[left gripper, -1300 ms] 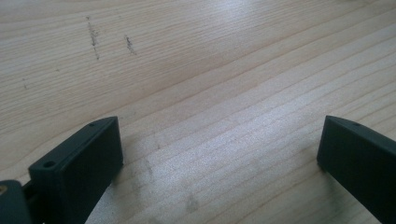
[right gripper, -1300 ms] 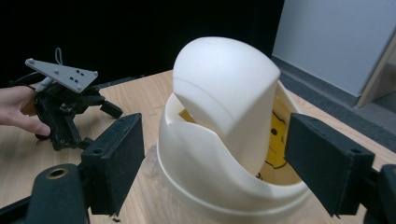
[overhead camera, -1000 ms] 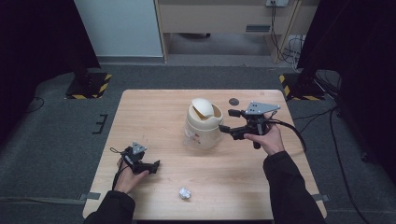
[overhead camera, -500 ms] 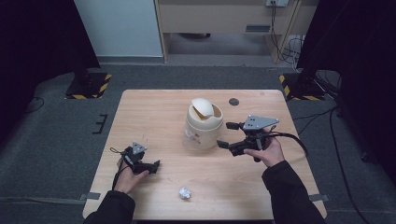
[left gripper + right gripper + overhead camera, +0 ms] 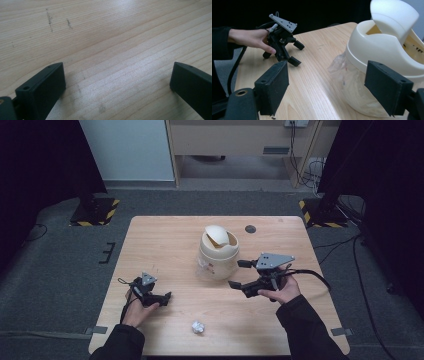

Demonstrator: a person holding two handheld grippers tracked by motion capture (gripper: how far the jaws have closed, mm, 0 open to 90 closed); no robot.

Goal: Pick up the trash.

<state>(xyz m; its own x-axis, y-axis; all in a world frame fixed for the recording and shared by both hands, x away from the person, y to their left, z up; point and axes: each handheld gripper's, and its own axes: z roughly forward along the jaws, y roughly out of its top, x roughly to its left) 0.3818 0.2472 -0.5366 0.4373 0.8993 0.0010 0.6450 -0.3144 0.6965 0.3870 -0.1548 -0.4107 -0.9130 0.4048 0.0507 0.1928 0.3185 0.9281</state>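
A cream bin (image 5: 218,255) with a tilted swing lid (image 5: 392,17) stands mid-table, a clear plastic liner (image 5: 352,82) showing below its rim. A crumpled paper ball (image 5: 198,327) lies near the front edge. My right gripper (image 5: 237,274) hovers just right of the bin, open and holding nothing; in the right gripper view (image 5: 327,85) the bin sits close by the right-hand jaw. My left gripper (image 5: 162,298) rests low at the front left, open over bare wood (image 5: 117,82). It also appears far off in the right gripper view (image 5: 284,47).
The wooden table (image 5: 165,245) has a small dark round mark (image 5: 250,229) at its back right. Cables trail from both grippers. Grey carpet surrounds the table, with black stands and hazard-striped bases beyond its far corners.
My right gripper has drawn back from the bin's lid toward the person and dropped lower, staying open. The left gripper has not moved.
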